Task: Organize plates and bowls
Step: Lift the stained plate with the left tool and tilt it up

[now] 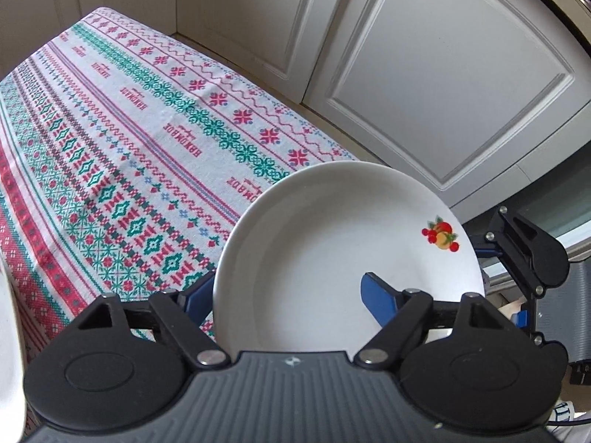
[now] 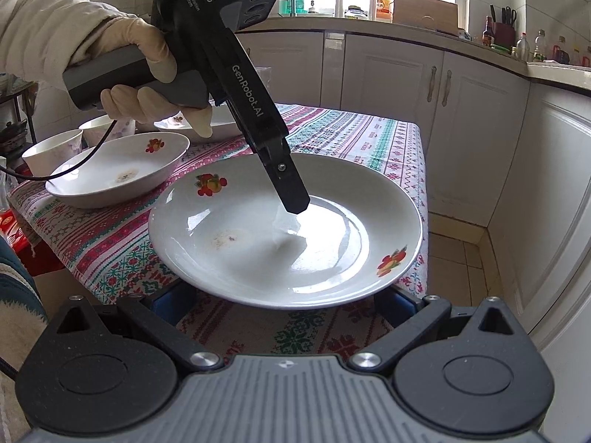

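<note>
A white plate with fruit decals (image 1: 332, 251) (image 2: 280, 229) is held tilted at the near corner of the table. My left gripper (image 1: 288, 295) stands with one blue finger (image 1: 380, 295) inside the plate and the other behind its rim, shut on the rim; in the right wrist view its finger (image 2: 291, 188) reaches into the plate. My right gripper (image 2: 280, 310) is open, its blue fingers spread below the plate's near edge. A second fruit-decal plate (image 2: 118, 170) lies at the left, with two white bowls (image 2: 55, 147) behind it.
The table wears a patterned red, green and white cloth (image 1: 129, 129) (image 2: 351, 136). White cabinet doors (image 1: 424, 74) stand close along the table's far side. Another dish (image 2: 221, 122) sits behind the left hand. A counter with bottles (image 2: 517, 40) runs at the back.
</note>
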`<state>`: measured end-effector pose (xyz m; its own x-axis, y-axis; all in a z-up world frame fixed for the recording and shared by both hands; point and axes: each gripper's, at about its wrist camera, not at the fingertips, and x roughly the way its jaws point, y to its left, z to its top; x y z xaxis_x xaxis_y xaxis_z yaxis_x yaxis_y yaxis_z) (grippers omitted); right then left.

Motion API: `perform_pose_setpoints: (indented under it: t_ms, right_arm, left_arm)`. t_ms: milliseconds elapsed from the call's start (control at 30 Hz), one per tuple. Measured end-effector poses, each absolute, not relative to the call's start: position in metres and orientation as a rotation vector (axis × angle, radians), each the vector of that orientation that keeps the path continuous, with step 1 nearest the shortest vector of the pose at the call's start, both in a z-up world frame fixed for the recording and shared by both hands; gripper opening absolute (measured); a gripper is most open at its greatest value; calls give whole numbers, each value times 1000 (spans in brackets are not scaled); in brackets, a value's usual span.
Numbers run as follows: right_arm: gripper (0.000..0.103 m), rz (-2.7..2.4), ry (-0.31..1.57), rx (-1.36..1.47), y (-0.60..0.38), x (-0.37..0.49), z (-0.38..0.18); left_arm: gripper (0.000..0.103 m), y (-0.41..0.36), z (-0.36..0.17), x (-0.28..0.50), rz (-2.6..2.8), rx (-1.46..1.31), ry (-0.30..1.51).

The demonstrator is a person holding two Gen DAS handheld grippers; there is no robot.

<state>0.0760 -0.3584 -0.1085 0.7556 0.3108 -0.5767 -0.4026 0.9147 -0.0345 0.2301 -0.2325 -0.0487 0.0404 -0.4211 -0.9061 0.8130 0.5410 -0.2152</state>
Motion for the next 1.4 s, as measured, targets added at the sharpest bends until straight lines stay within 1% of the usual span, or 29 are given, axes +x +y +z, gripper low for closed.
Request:
perform_pose_setpoints:
  t_ms: [567,867,1100,1400]
  right_arm:
    - [103,396,649,-175,-355,83,-103]
    - [103,405,670,-200,-350,90,-94]
    - [103,435,681,-231,-352,116,-81]
    - [103,470,687,-271,-355,161,-77]
  left_arm:
    - [81,-236,-48,230,-1025,439,1178]
    - [81,-227,-33,238,-1026,385,1166]
    - [81,-221,-18,258,-1009,356,1130]
    - [81,-219,-20,295,-969,328,1103]
